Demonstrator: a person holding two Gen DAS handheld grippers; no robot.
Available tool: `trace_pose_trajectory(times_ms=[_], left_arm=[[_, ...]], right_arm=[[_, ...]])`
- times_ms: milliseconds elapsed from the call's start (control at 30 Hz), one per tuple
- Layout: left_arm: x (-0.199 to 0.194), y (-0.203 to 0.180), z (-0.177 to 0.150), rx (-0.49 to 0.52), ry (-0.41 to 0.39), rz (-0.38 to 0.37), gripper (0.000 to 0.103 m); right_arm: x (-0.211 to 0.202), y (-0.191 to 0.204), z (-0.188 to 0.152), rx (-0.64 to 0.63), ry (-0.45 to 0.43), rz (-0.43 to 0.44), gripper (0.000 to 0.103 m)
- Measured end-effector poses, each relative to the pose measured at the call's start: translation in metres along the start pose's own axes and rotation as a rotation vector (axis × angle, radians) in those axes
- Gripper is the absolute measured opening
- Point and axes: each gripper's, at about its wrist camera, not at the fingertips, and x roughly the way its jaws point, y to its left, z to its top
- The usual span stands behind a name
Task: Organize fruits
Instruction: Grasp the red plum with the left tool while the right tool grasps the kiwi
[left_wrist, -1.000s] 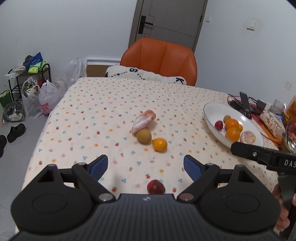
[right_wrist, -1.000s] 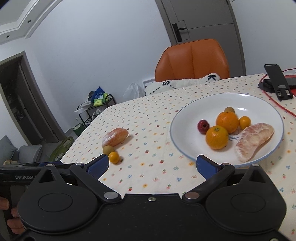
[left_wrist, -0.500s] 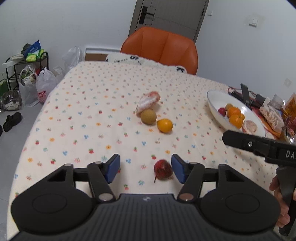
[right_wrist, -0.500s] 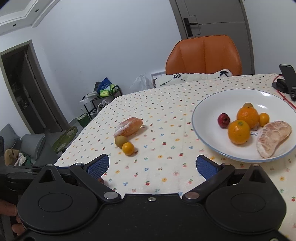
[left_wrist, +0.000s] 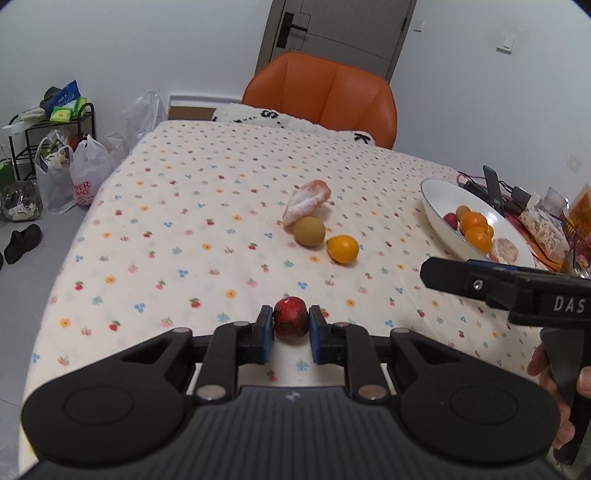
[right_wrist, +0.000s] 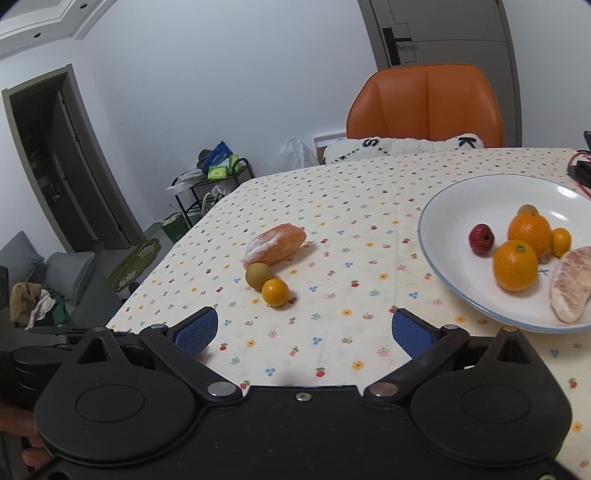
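Fruits are lying in two groups on the flowered tablecloth, and we are gripping one of them: the left gripper is clamped on a small red fruit, its blue pads pressing on either side while the fruit is sitting low over the cloth (whether it is touching the cloth, we cannot tell). We are pointing this gripper forward along the table, roughly level, toward the orange chair.

Farther ahead, three loose pieces are clustering together: a peeled pomelo segment, a brownish-green round fruit touching its near end, and a small orange citrus just beside that.

We are holding the right gripper with its jaws spread wide and gripping nothing, hovering above bare cloth near the table's front edge. In the left wrist view its body is reaching in from the right, with our fingers wrapping its handle.

To the right, the white plate is holding two oranges, a small red fruit, two small citrus and a pomelo segment.
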Motion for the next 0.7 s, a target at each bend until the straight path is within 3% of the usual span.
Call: trace_pose_trajectory(times_ms=[700], left_arm=[[-0.01,0.049,0.02,-0.1,-0.064,0.067,0.019]], right_arm=[[0.046,0.038,0.022,-0.087,0.032,0.048,0.081]])
